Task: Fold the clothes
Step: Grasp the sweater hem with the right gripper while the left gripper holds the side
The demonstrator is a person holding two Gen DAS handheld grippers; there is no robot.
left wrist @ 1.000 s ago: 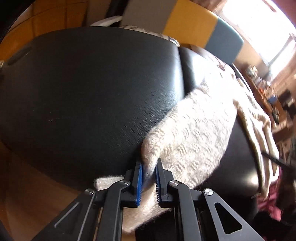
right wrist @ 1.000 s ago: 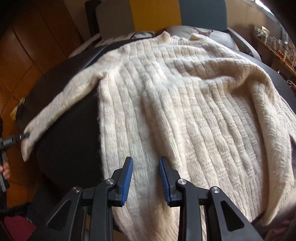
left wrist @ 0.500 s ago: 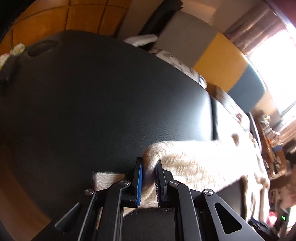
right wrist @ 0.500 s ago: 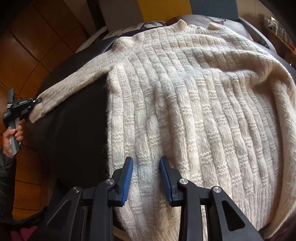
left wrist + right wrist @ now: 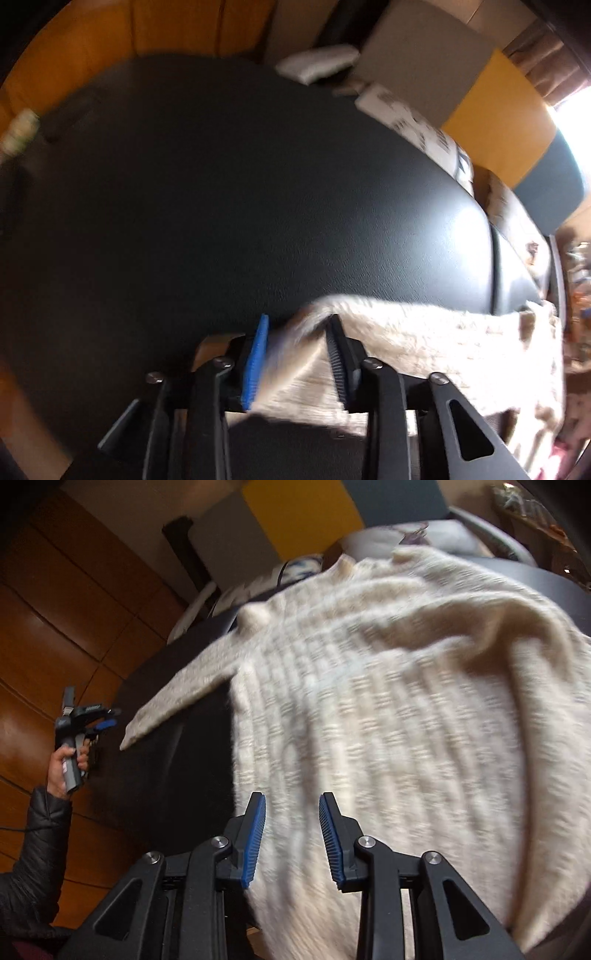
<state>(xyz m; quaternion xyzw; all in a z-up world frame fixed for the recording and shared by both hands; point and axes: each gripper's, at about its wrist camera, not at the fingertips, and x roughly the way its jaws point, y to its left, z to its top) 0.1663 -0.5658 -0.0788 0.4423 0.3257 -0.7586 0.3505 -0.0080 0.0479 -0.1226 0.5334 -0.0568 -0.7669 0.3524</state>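
sweater [image 5: 388, 716], cream and chunky-knit, lay spread over the black padded surface [image 5: 229, 206], covering most of its right part and running off the near edge in the right wrist view. its collar pointed toward the far edge, where grey, yellow and blue cushions [image 5: 295, 513] stood behind it. one sleeve [image 5: 177, 701] stretched out flat toward the left edge, its cuff ending close to the left gripper [image 5: 98, 720] but apart from it. that gripper, held in the person's left hand [image 5: 68, 762], had its blue-padded fingers spread, and nothing was pinched between them as seen from the right wrist view.

in the left wrist view the picture was blurred. the left gripper [image 5: 297, 343] showed its two fingers [image 5: 255, 365] parted, with the sleeve [image 5: 424, 343] lying across the gap and trailing off to the right along the near edge; the cuff looked loose between them rather than clamped. the rest of the black surface ahead was bare up to a white pillow [image 5: 317, 66] at its far edge.

the right gripper [image 5: 291, 830] hung over the sweater's lower body near the left side seam, fingers [image 5: 255, 838] spread apart, the knit visible between them; whether they touched the fabric could not be told. wooden panels [image 5: 74, 602] filled the left background.
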